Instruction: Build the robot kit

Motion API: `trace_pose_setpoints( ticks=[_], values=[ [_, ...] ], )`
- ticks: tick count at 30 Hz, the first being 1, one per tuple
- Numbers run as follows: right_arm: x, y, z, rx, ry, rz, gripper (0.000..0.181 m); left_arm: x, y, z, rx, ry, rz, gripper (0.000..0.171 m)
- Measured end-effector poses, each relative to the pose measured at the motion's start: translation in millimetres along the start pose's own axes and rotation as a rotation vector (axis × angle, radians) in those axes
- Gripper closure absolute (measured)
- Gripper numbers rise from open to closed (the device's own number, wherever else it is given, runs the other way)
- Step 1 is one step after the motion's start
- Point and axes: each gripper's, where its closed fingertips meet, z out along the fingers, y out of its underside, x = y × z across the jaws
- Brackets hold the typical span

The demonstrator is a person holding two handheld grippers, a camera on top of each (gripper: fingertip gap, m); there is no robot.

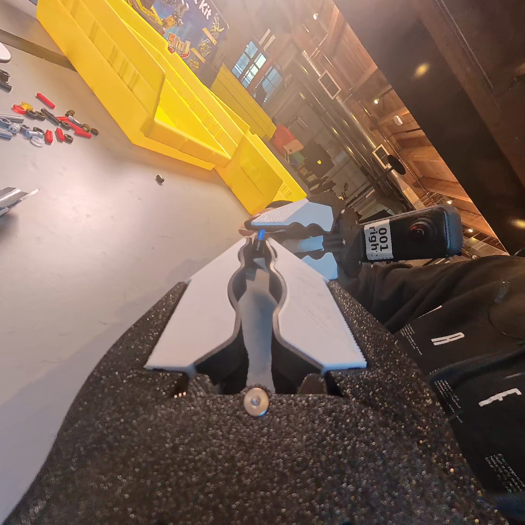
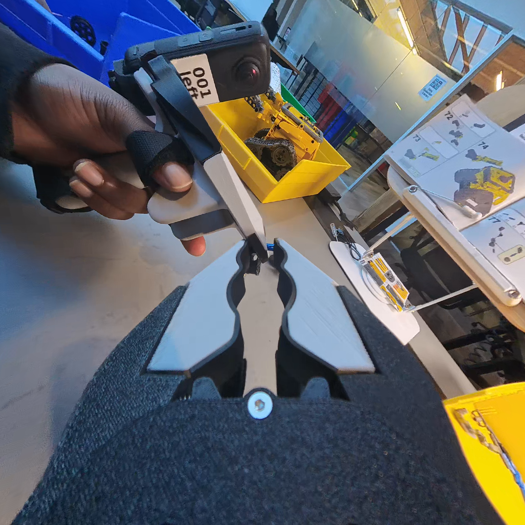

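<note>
The small black piece with a blue peg (image 1: 259, 241) sits right at the tips of your 2 grippers, lifted off the grey table (image 1: 85, 227). Your left gripper (image 1: 257, 245) is clenched on its black end, and the blue peg points forward out of the fingertips, along the gripper's own line. Your right gripper (image 2: 260, 250) meets it almost at a right angle: in the left wrist view its fingers come in from the right, tips touching or just beside the blue end. In the right wrist view its tips stand slightly apart, with the black piece against the left finger (image 2: 216, 298) and the blue peg showing in the gap; I cannot tell whether it is truly pinching or only closing around it. So the piece's long axis runs along your left gripper and across your right one, and both are equally near.

Your left hand (image 2: 93, 142) wraps the left gripper's handle. Beyond the tips stands a yellow bin (image 2: 301, 181) holding a yellow tracked model (image 2: 279, 142), well apart from them. To the right, an open instruction booklet (image 2: 466, 153) rests on a stand. In the left wrist view, loose red, black and grey parts (image 1: 48, 125) lie scattered far left on the table, near a row of yellow bins (image 1: 136, 85).
</note>
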Motion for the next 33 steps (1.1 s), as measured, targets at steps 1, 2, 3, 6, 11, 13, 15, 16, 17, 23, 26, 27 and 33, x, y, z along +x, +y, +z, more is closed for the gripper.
trace_pose_setpoints(
  ticks=[1, 2, 3, 6, 11, 13, 15, 16, 17, 23, 26, 27, 33],
  values=[
    [1, 0, 1, 0.002, 0.003, 0.021, 0.166, 0, -1, 0, 0.002, 0.0, 0.007, 0.164],
    [3, -1, 1, 0.009, 0.012, 0.027, 0.165, 0, -3, 0, 0.001, 0.004, 0.017, 0.164],
    [5, -2, 1, 0.021, 0.017, 0.025, 0.165, 1, -3, -1, -0.002, 0.009, 0.025, 0.164],
    [2, -3, 0, 0.034, 0.019, -0.016, 0.164, 2, 0, -2, -0.025, 0.015, 0.053, 0.164],
    [-8, -4, -6, 0.08, -0.089, -0.038, 0.161, 7, 9, -5, -0.136, 0.018, 0.189, 0.165],
    [-9, -3, -9, 0.083, -0.129, -0.014, 0.162, 7, 8, -6, -0.138, 0.011, 0.202, 0.164],
    [-9, -1, -12, 0.094, -0.162, 0.038, 0.164, 6, 7, -8, -0.134, 0.013, 0.203, 0.165],
    [-9, -1, -12, 0.098, -0.177, 0.082, 0.166, 7, 6, -8, -0.129, 0.015, 0.207, 0.165],
    [-8, -1, -13, 0.104, -0.195, 0.131, 0.166, 8, 6, -8, -0.129, 0.019, 0.215, 0.165],
    [-10, -5, -19, 0.135, -0.349, 0.412, 0.164, 18, 8, -6, -0.141, 0.024, 0.334, 0.165],
    [-14, -4, -21, 0.122, -0.415, 0.489, 0.166, 20, 11, -4, -0.157, 0.004, 0.427, 0.165],
    [-16, -3, -22, 0.115, -0.438, 0.511, 0.169, 21, 12, -3, -0.16, -0.002, 0.456, 0.165],
    [-16, -9, -27, 0.163, -0.516, 0.691, 0.172, 29, 5, -1, -0.087, -0.024, 0.568, 0.16]
  ],
)
